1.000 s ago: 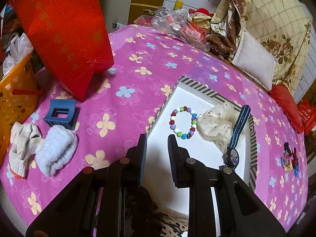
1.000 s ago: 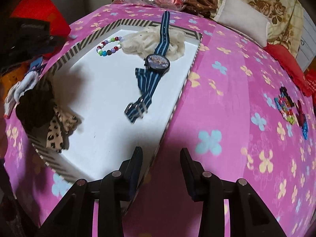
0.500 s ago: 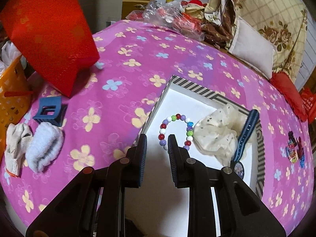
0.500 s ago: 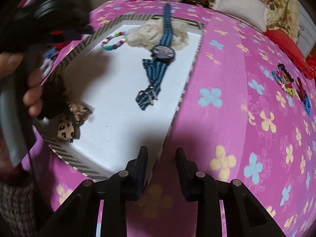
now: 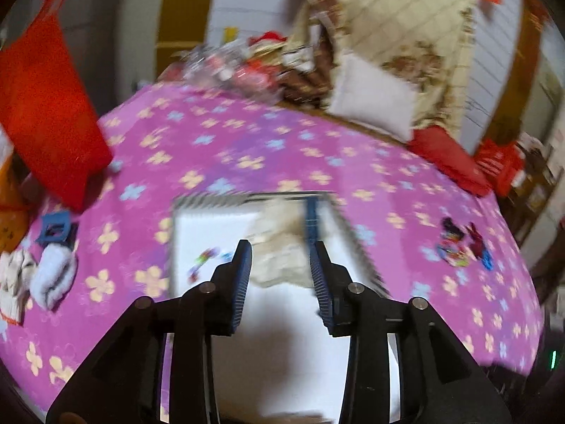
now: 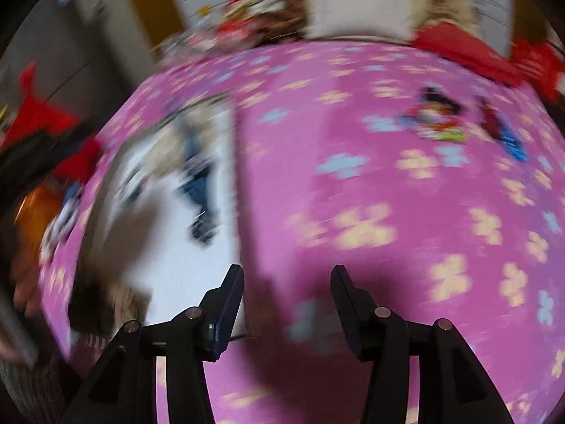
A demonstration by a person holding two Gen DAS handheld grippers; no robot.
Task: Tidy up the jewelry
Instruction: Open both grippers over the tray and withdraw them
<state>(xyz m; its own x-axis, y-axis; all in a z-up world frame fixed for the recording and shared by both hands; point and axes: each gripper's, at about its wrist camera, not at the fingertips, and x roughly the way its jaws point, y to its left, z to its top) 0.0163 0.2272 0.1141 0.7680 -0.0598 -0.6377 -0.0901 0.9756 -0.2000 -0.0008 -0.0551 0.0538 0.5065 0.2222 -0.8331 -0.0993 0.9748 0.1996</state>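
The left gripper (image 5: 280,275) is held with its jaws apart and nothing between them, above the white tray (image 5: 197,226). Just beyond its fingertips a cream scrunchie (image 5: 279,247) is seen lying in the tray, with the blue striped watch strap (image 5: 311,212) along its right side and the beaded bracelet (image 5: 204,259) to its left, blurred. Farther left, a blue hair claw (image 5: 54,229) and a red bag (image 5: 46,120) are seen on the pink flowered cloth (image 5: 247,148).

The right gripper (image 6: 286,304) is also spread wide and empty, over the pink cloth at the tray's right edge. Colourful hair clips (image 6: 441,116) are found farther off on the cloth.
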